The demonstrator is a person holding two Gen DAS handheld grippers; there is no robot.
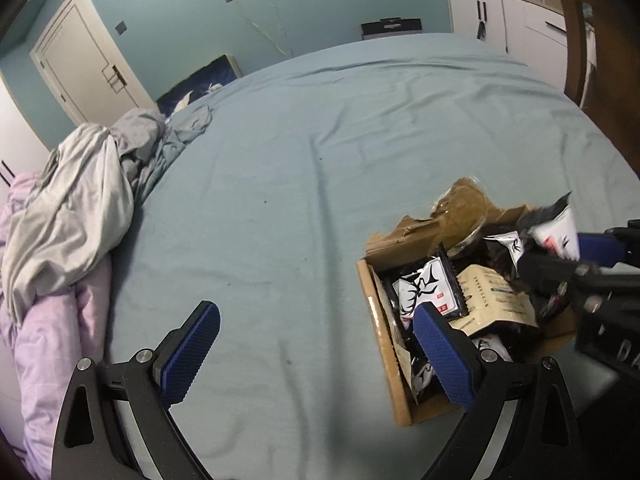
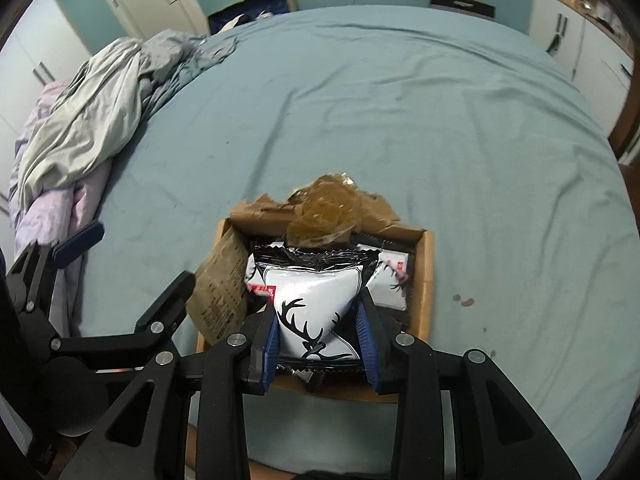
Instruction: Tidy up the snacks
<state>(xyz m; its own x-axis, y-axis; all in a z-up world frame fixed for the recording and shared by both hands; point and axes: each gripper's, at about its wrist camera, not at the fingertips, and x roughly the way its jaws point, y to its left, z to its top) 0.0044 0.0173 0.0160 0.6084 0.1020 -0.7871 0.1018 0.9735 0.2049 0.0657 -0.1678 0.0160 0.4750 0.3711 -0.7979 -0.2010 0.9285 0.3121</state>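
Right gripper (image 2: 320,336) fingers clamped on a white antler-print snack packet (image 2: 316,304), held over the cardboard box (image 2: 426,280) on the bed (image 2: 400,120). Left gripper (image 1: 316,352) fingers spread, empty, beside the box. Step: sorting packets. Next, likely: carry it clear and place it.

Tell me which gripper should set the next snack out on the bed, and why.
Right. The right gripper is already shut on a white antler-print snack packet above the cardboard box. The left gripper is open and empty over the bedsheet.
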